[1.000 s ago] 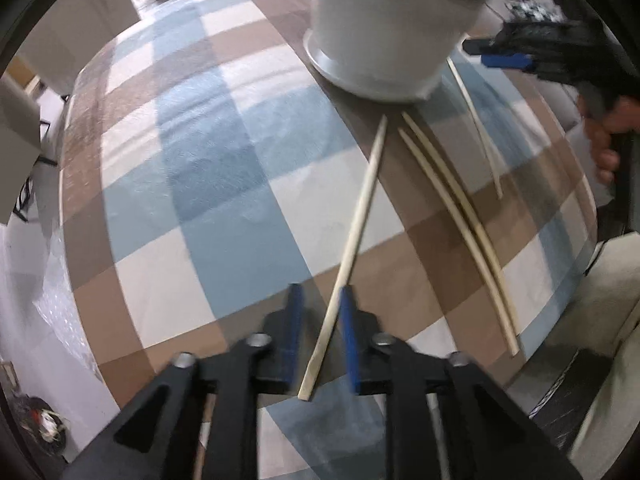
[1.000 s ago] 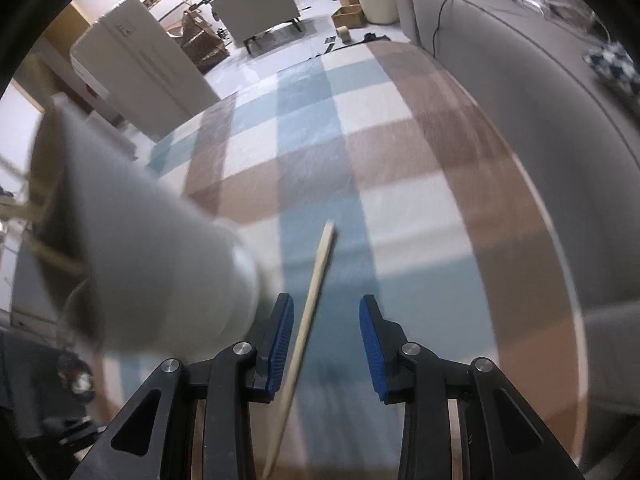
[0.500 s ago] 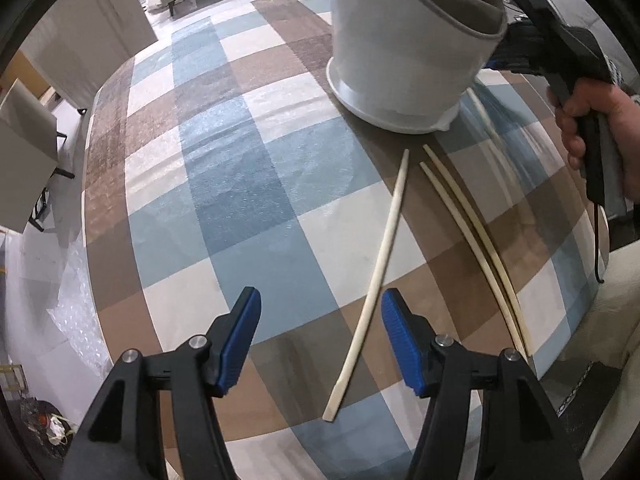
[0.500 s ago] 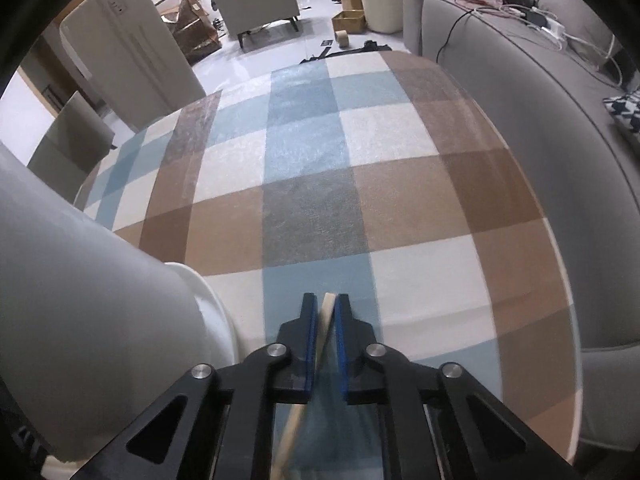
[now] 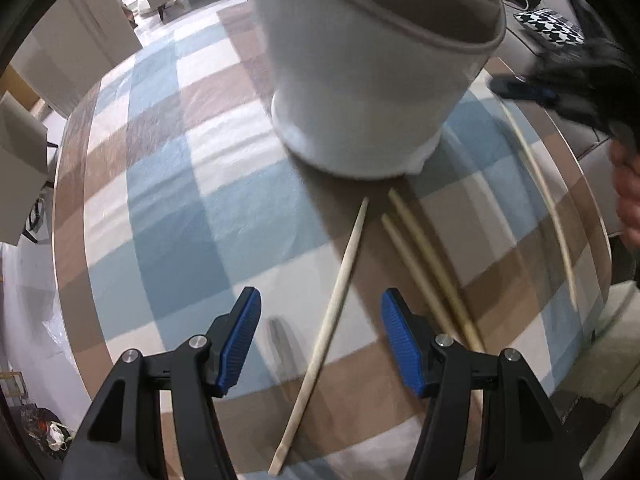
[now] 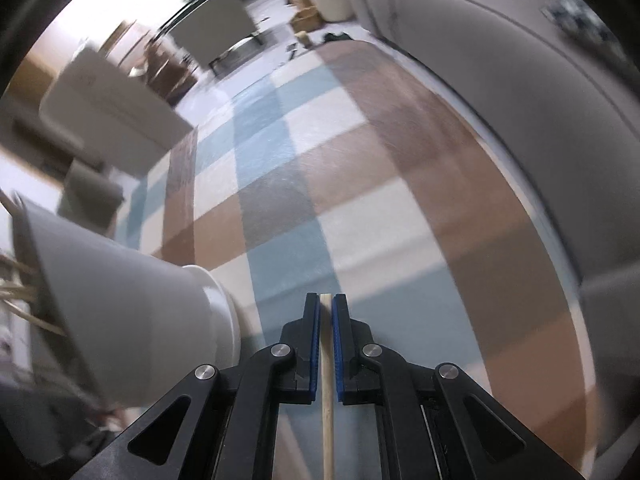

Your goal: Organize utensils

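Left wrist view, nearest first: the left claw (image 5: 320,342) hangs over the checked worktop (image 5: 168,208) with its blue pads (image 5: 400,344) well apart and nothing pressed between them. A loose chopstick (image 5: 332,320) lies flat on the cloth, running up through the gap between the pads without touching either, its far tip pointing toward the holder. Just to its right a pair of chopsticks (image 5: 424,268) lies side by side, their near ends passing under the right-hand finger. Beyond them stands the grey utensil holder (image 5: 372,80), a wide cup on a flared white base, upright near the worktop's far side. To the right, blurred, the right claw (image 5: 520,90) carries a long held chopstick (image 5: 540,184) slanting down toward the worktop edge, with a hand (image 5: 628,196) at the frame's border.

Right wrist view: the right claw (image 6: 326,308) is clamped on that held chopstick (image 6: 327,380), the stick's tip showing just at the pad ends. At left the utensil holder (image 6: 120,312) appears, with a few sticks (image 6: 20,300) poking from its mouth. Farther off, the worktop (image 6: 360,184) meets a grey sofa (image 6: 520,100).
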Tool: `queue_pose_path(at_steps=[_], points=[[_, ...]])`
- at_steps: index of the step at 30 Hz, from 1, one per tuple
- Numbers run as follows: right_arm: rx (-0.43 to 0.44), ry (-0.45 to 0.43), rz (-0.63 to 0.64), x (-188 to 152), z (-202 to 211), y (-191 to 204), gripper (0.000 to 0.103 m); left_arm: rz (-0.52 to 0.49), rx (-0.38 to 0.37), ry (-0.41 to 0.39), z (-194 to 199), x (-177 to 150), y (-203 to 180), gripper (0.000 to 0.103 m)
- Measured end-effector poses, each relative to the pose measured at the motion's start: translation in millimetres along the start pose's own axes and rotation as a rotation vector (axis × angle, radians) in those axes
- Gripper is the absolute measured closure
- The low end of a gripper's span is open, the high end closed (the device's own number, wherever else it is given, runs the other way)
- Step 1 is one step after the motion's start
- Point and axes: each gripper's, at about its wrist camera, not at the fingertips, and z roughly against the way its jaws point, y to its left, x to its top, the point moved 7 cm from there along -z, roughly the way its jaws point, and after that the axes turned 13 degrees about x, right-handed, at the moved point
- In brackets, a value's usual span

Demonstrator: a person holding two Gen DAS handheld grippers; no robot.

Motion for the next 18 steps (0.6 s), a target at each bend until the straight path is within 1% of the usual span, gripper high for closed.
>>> queue_pose_path(at_steps=[1,3,5,8,9,10,11,13,14,16,18], points=[[0.025,-0.006,-0.048,-3,7,-6,0.098,0.003,0.01,0.0,-1,4,-3,0.046],[0.054,-0.015,-0.121,-10,20,-16,0.098,0.018,-0.005,-0.002,-2,11,-9,0.046],[0.081,-0.026,-0.17,-16,29,-22,0.098,0.028,0.015,0.017,-8,15,-12,0.046],[0.123,-0.058,-0.241,-25,46,-29,0.098,0.048,0.019,0.017,-10,20,-16,0.052],[0.141,-0.068,-0.26,-27,51,-30,0.098,0.053,0.016,0.018,-10,23,-19,0.057],[0.151,-0.08,-0.271,-31,56,-30,0.098,0.058,0.005,0.014,-9,24,-21,0.065],[0.153,-0.09,-0.271,-32,59,-30,0.098,0.051,0.007,0.004,-7,26,-23,0.068],[0.164,-0.113,-0.276,-36,64,-28,0.098,0.028,-0.002,0.001,1,25,-34,0.09],[0.169,-0.126,-0.276,-37,67,-26,0.098,0.007,-0.005,-0.001,3,25,-39,0.096],[0.164,-0.147,-0.258,-36,71,-22,0.098,-0.016,0.002,-0.008,5,27,-48,0.101],[0.155,-0.171,-0.226,-36,77,-16,0.098,-0.003,-0.014,-0.01,8,27,-53,0.102]])
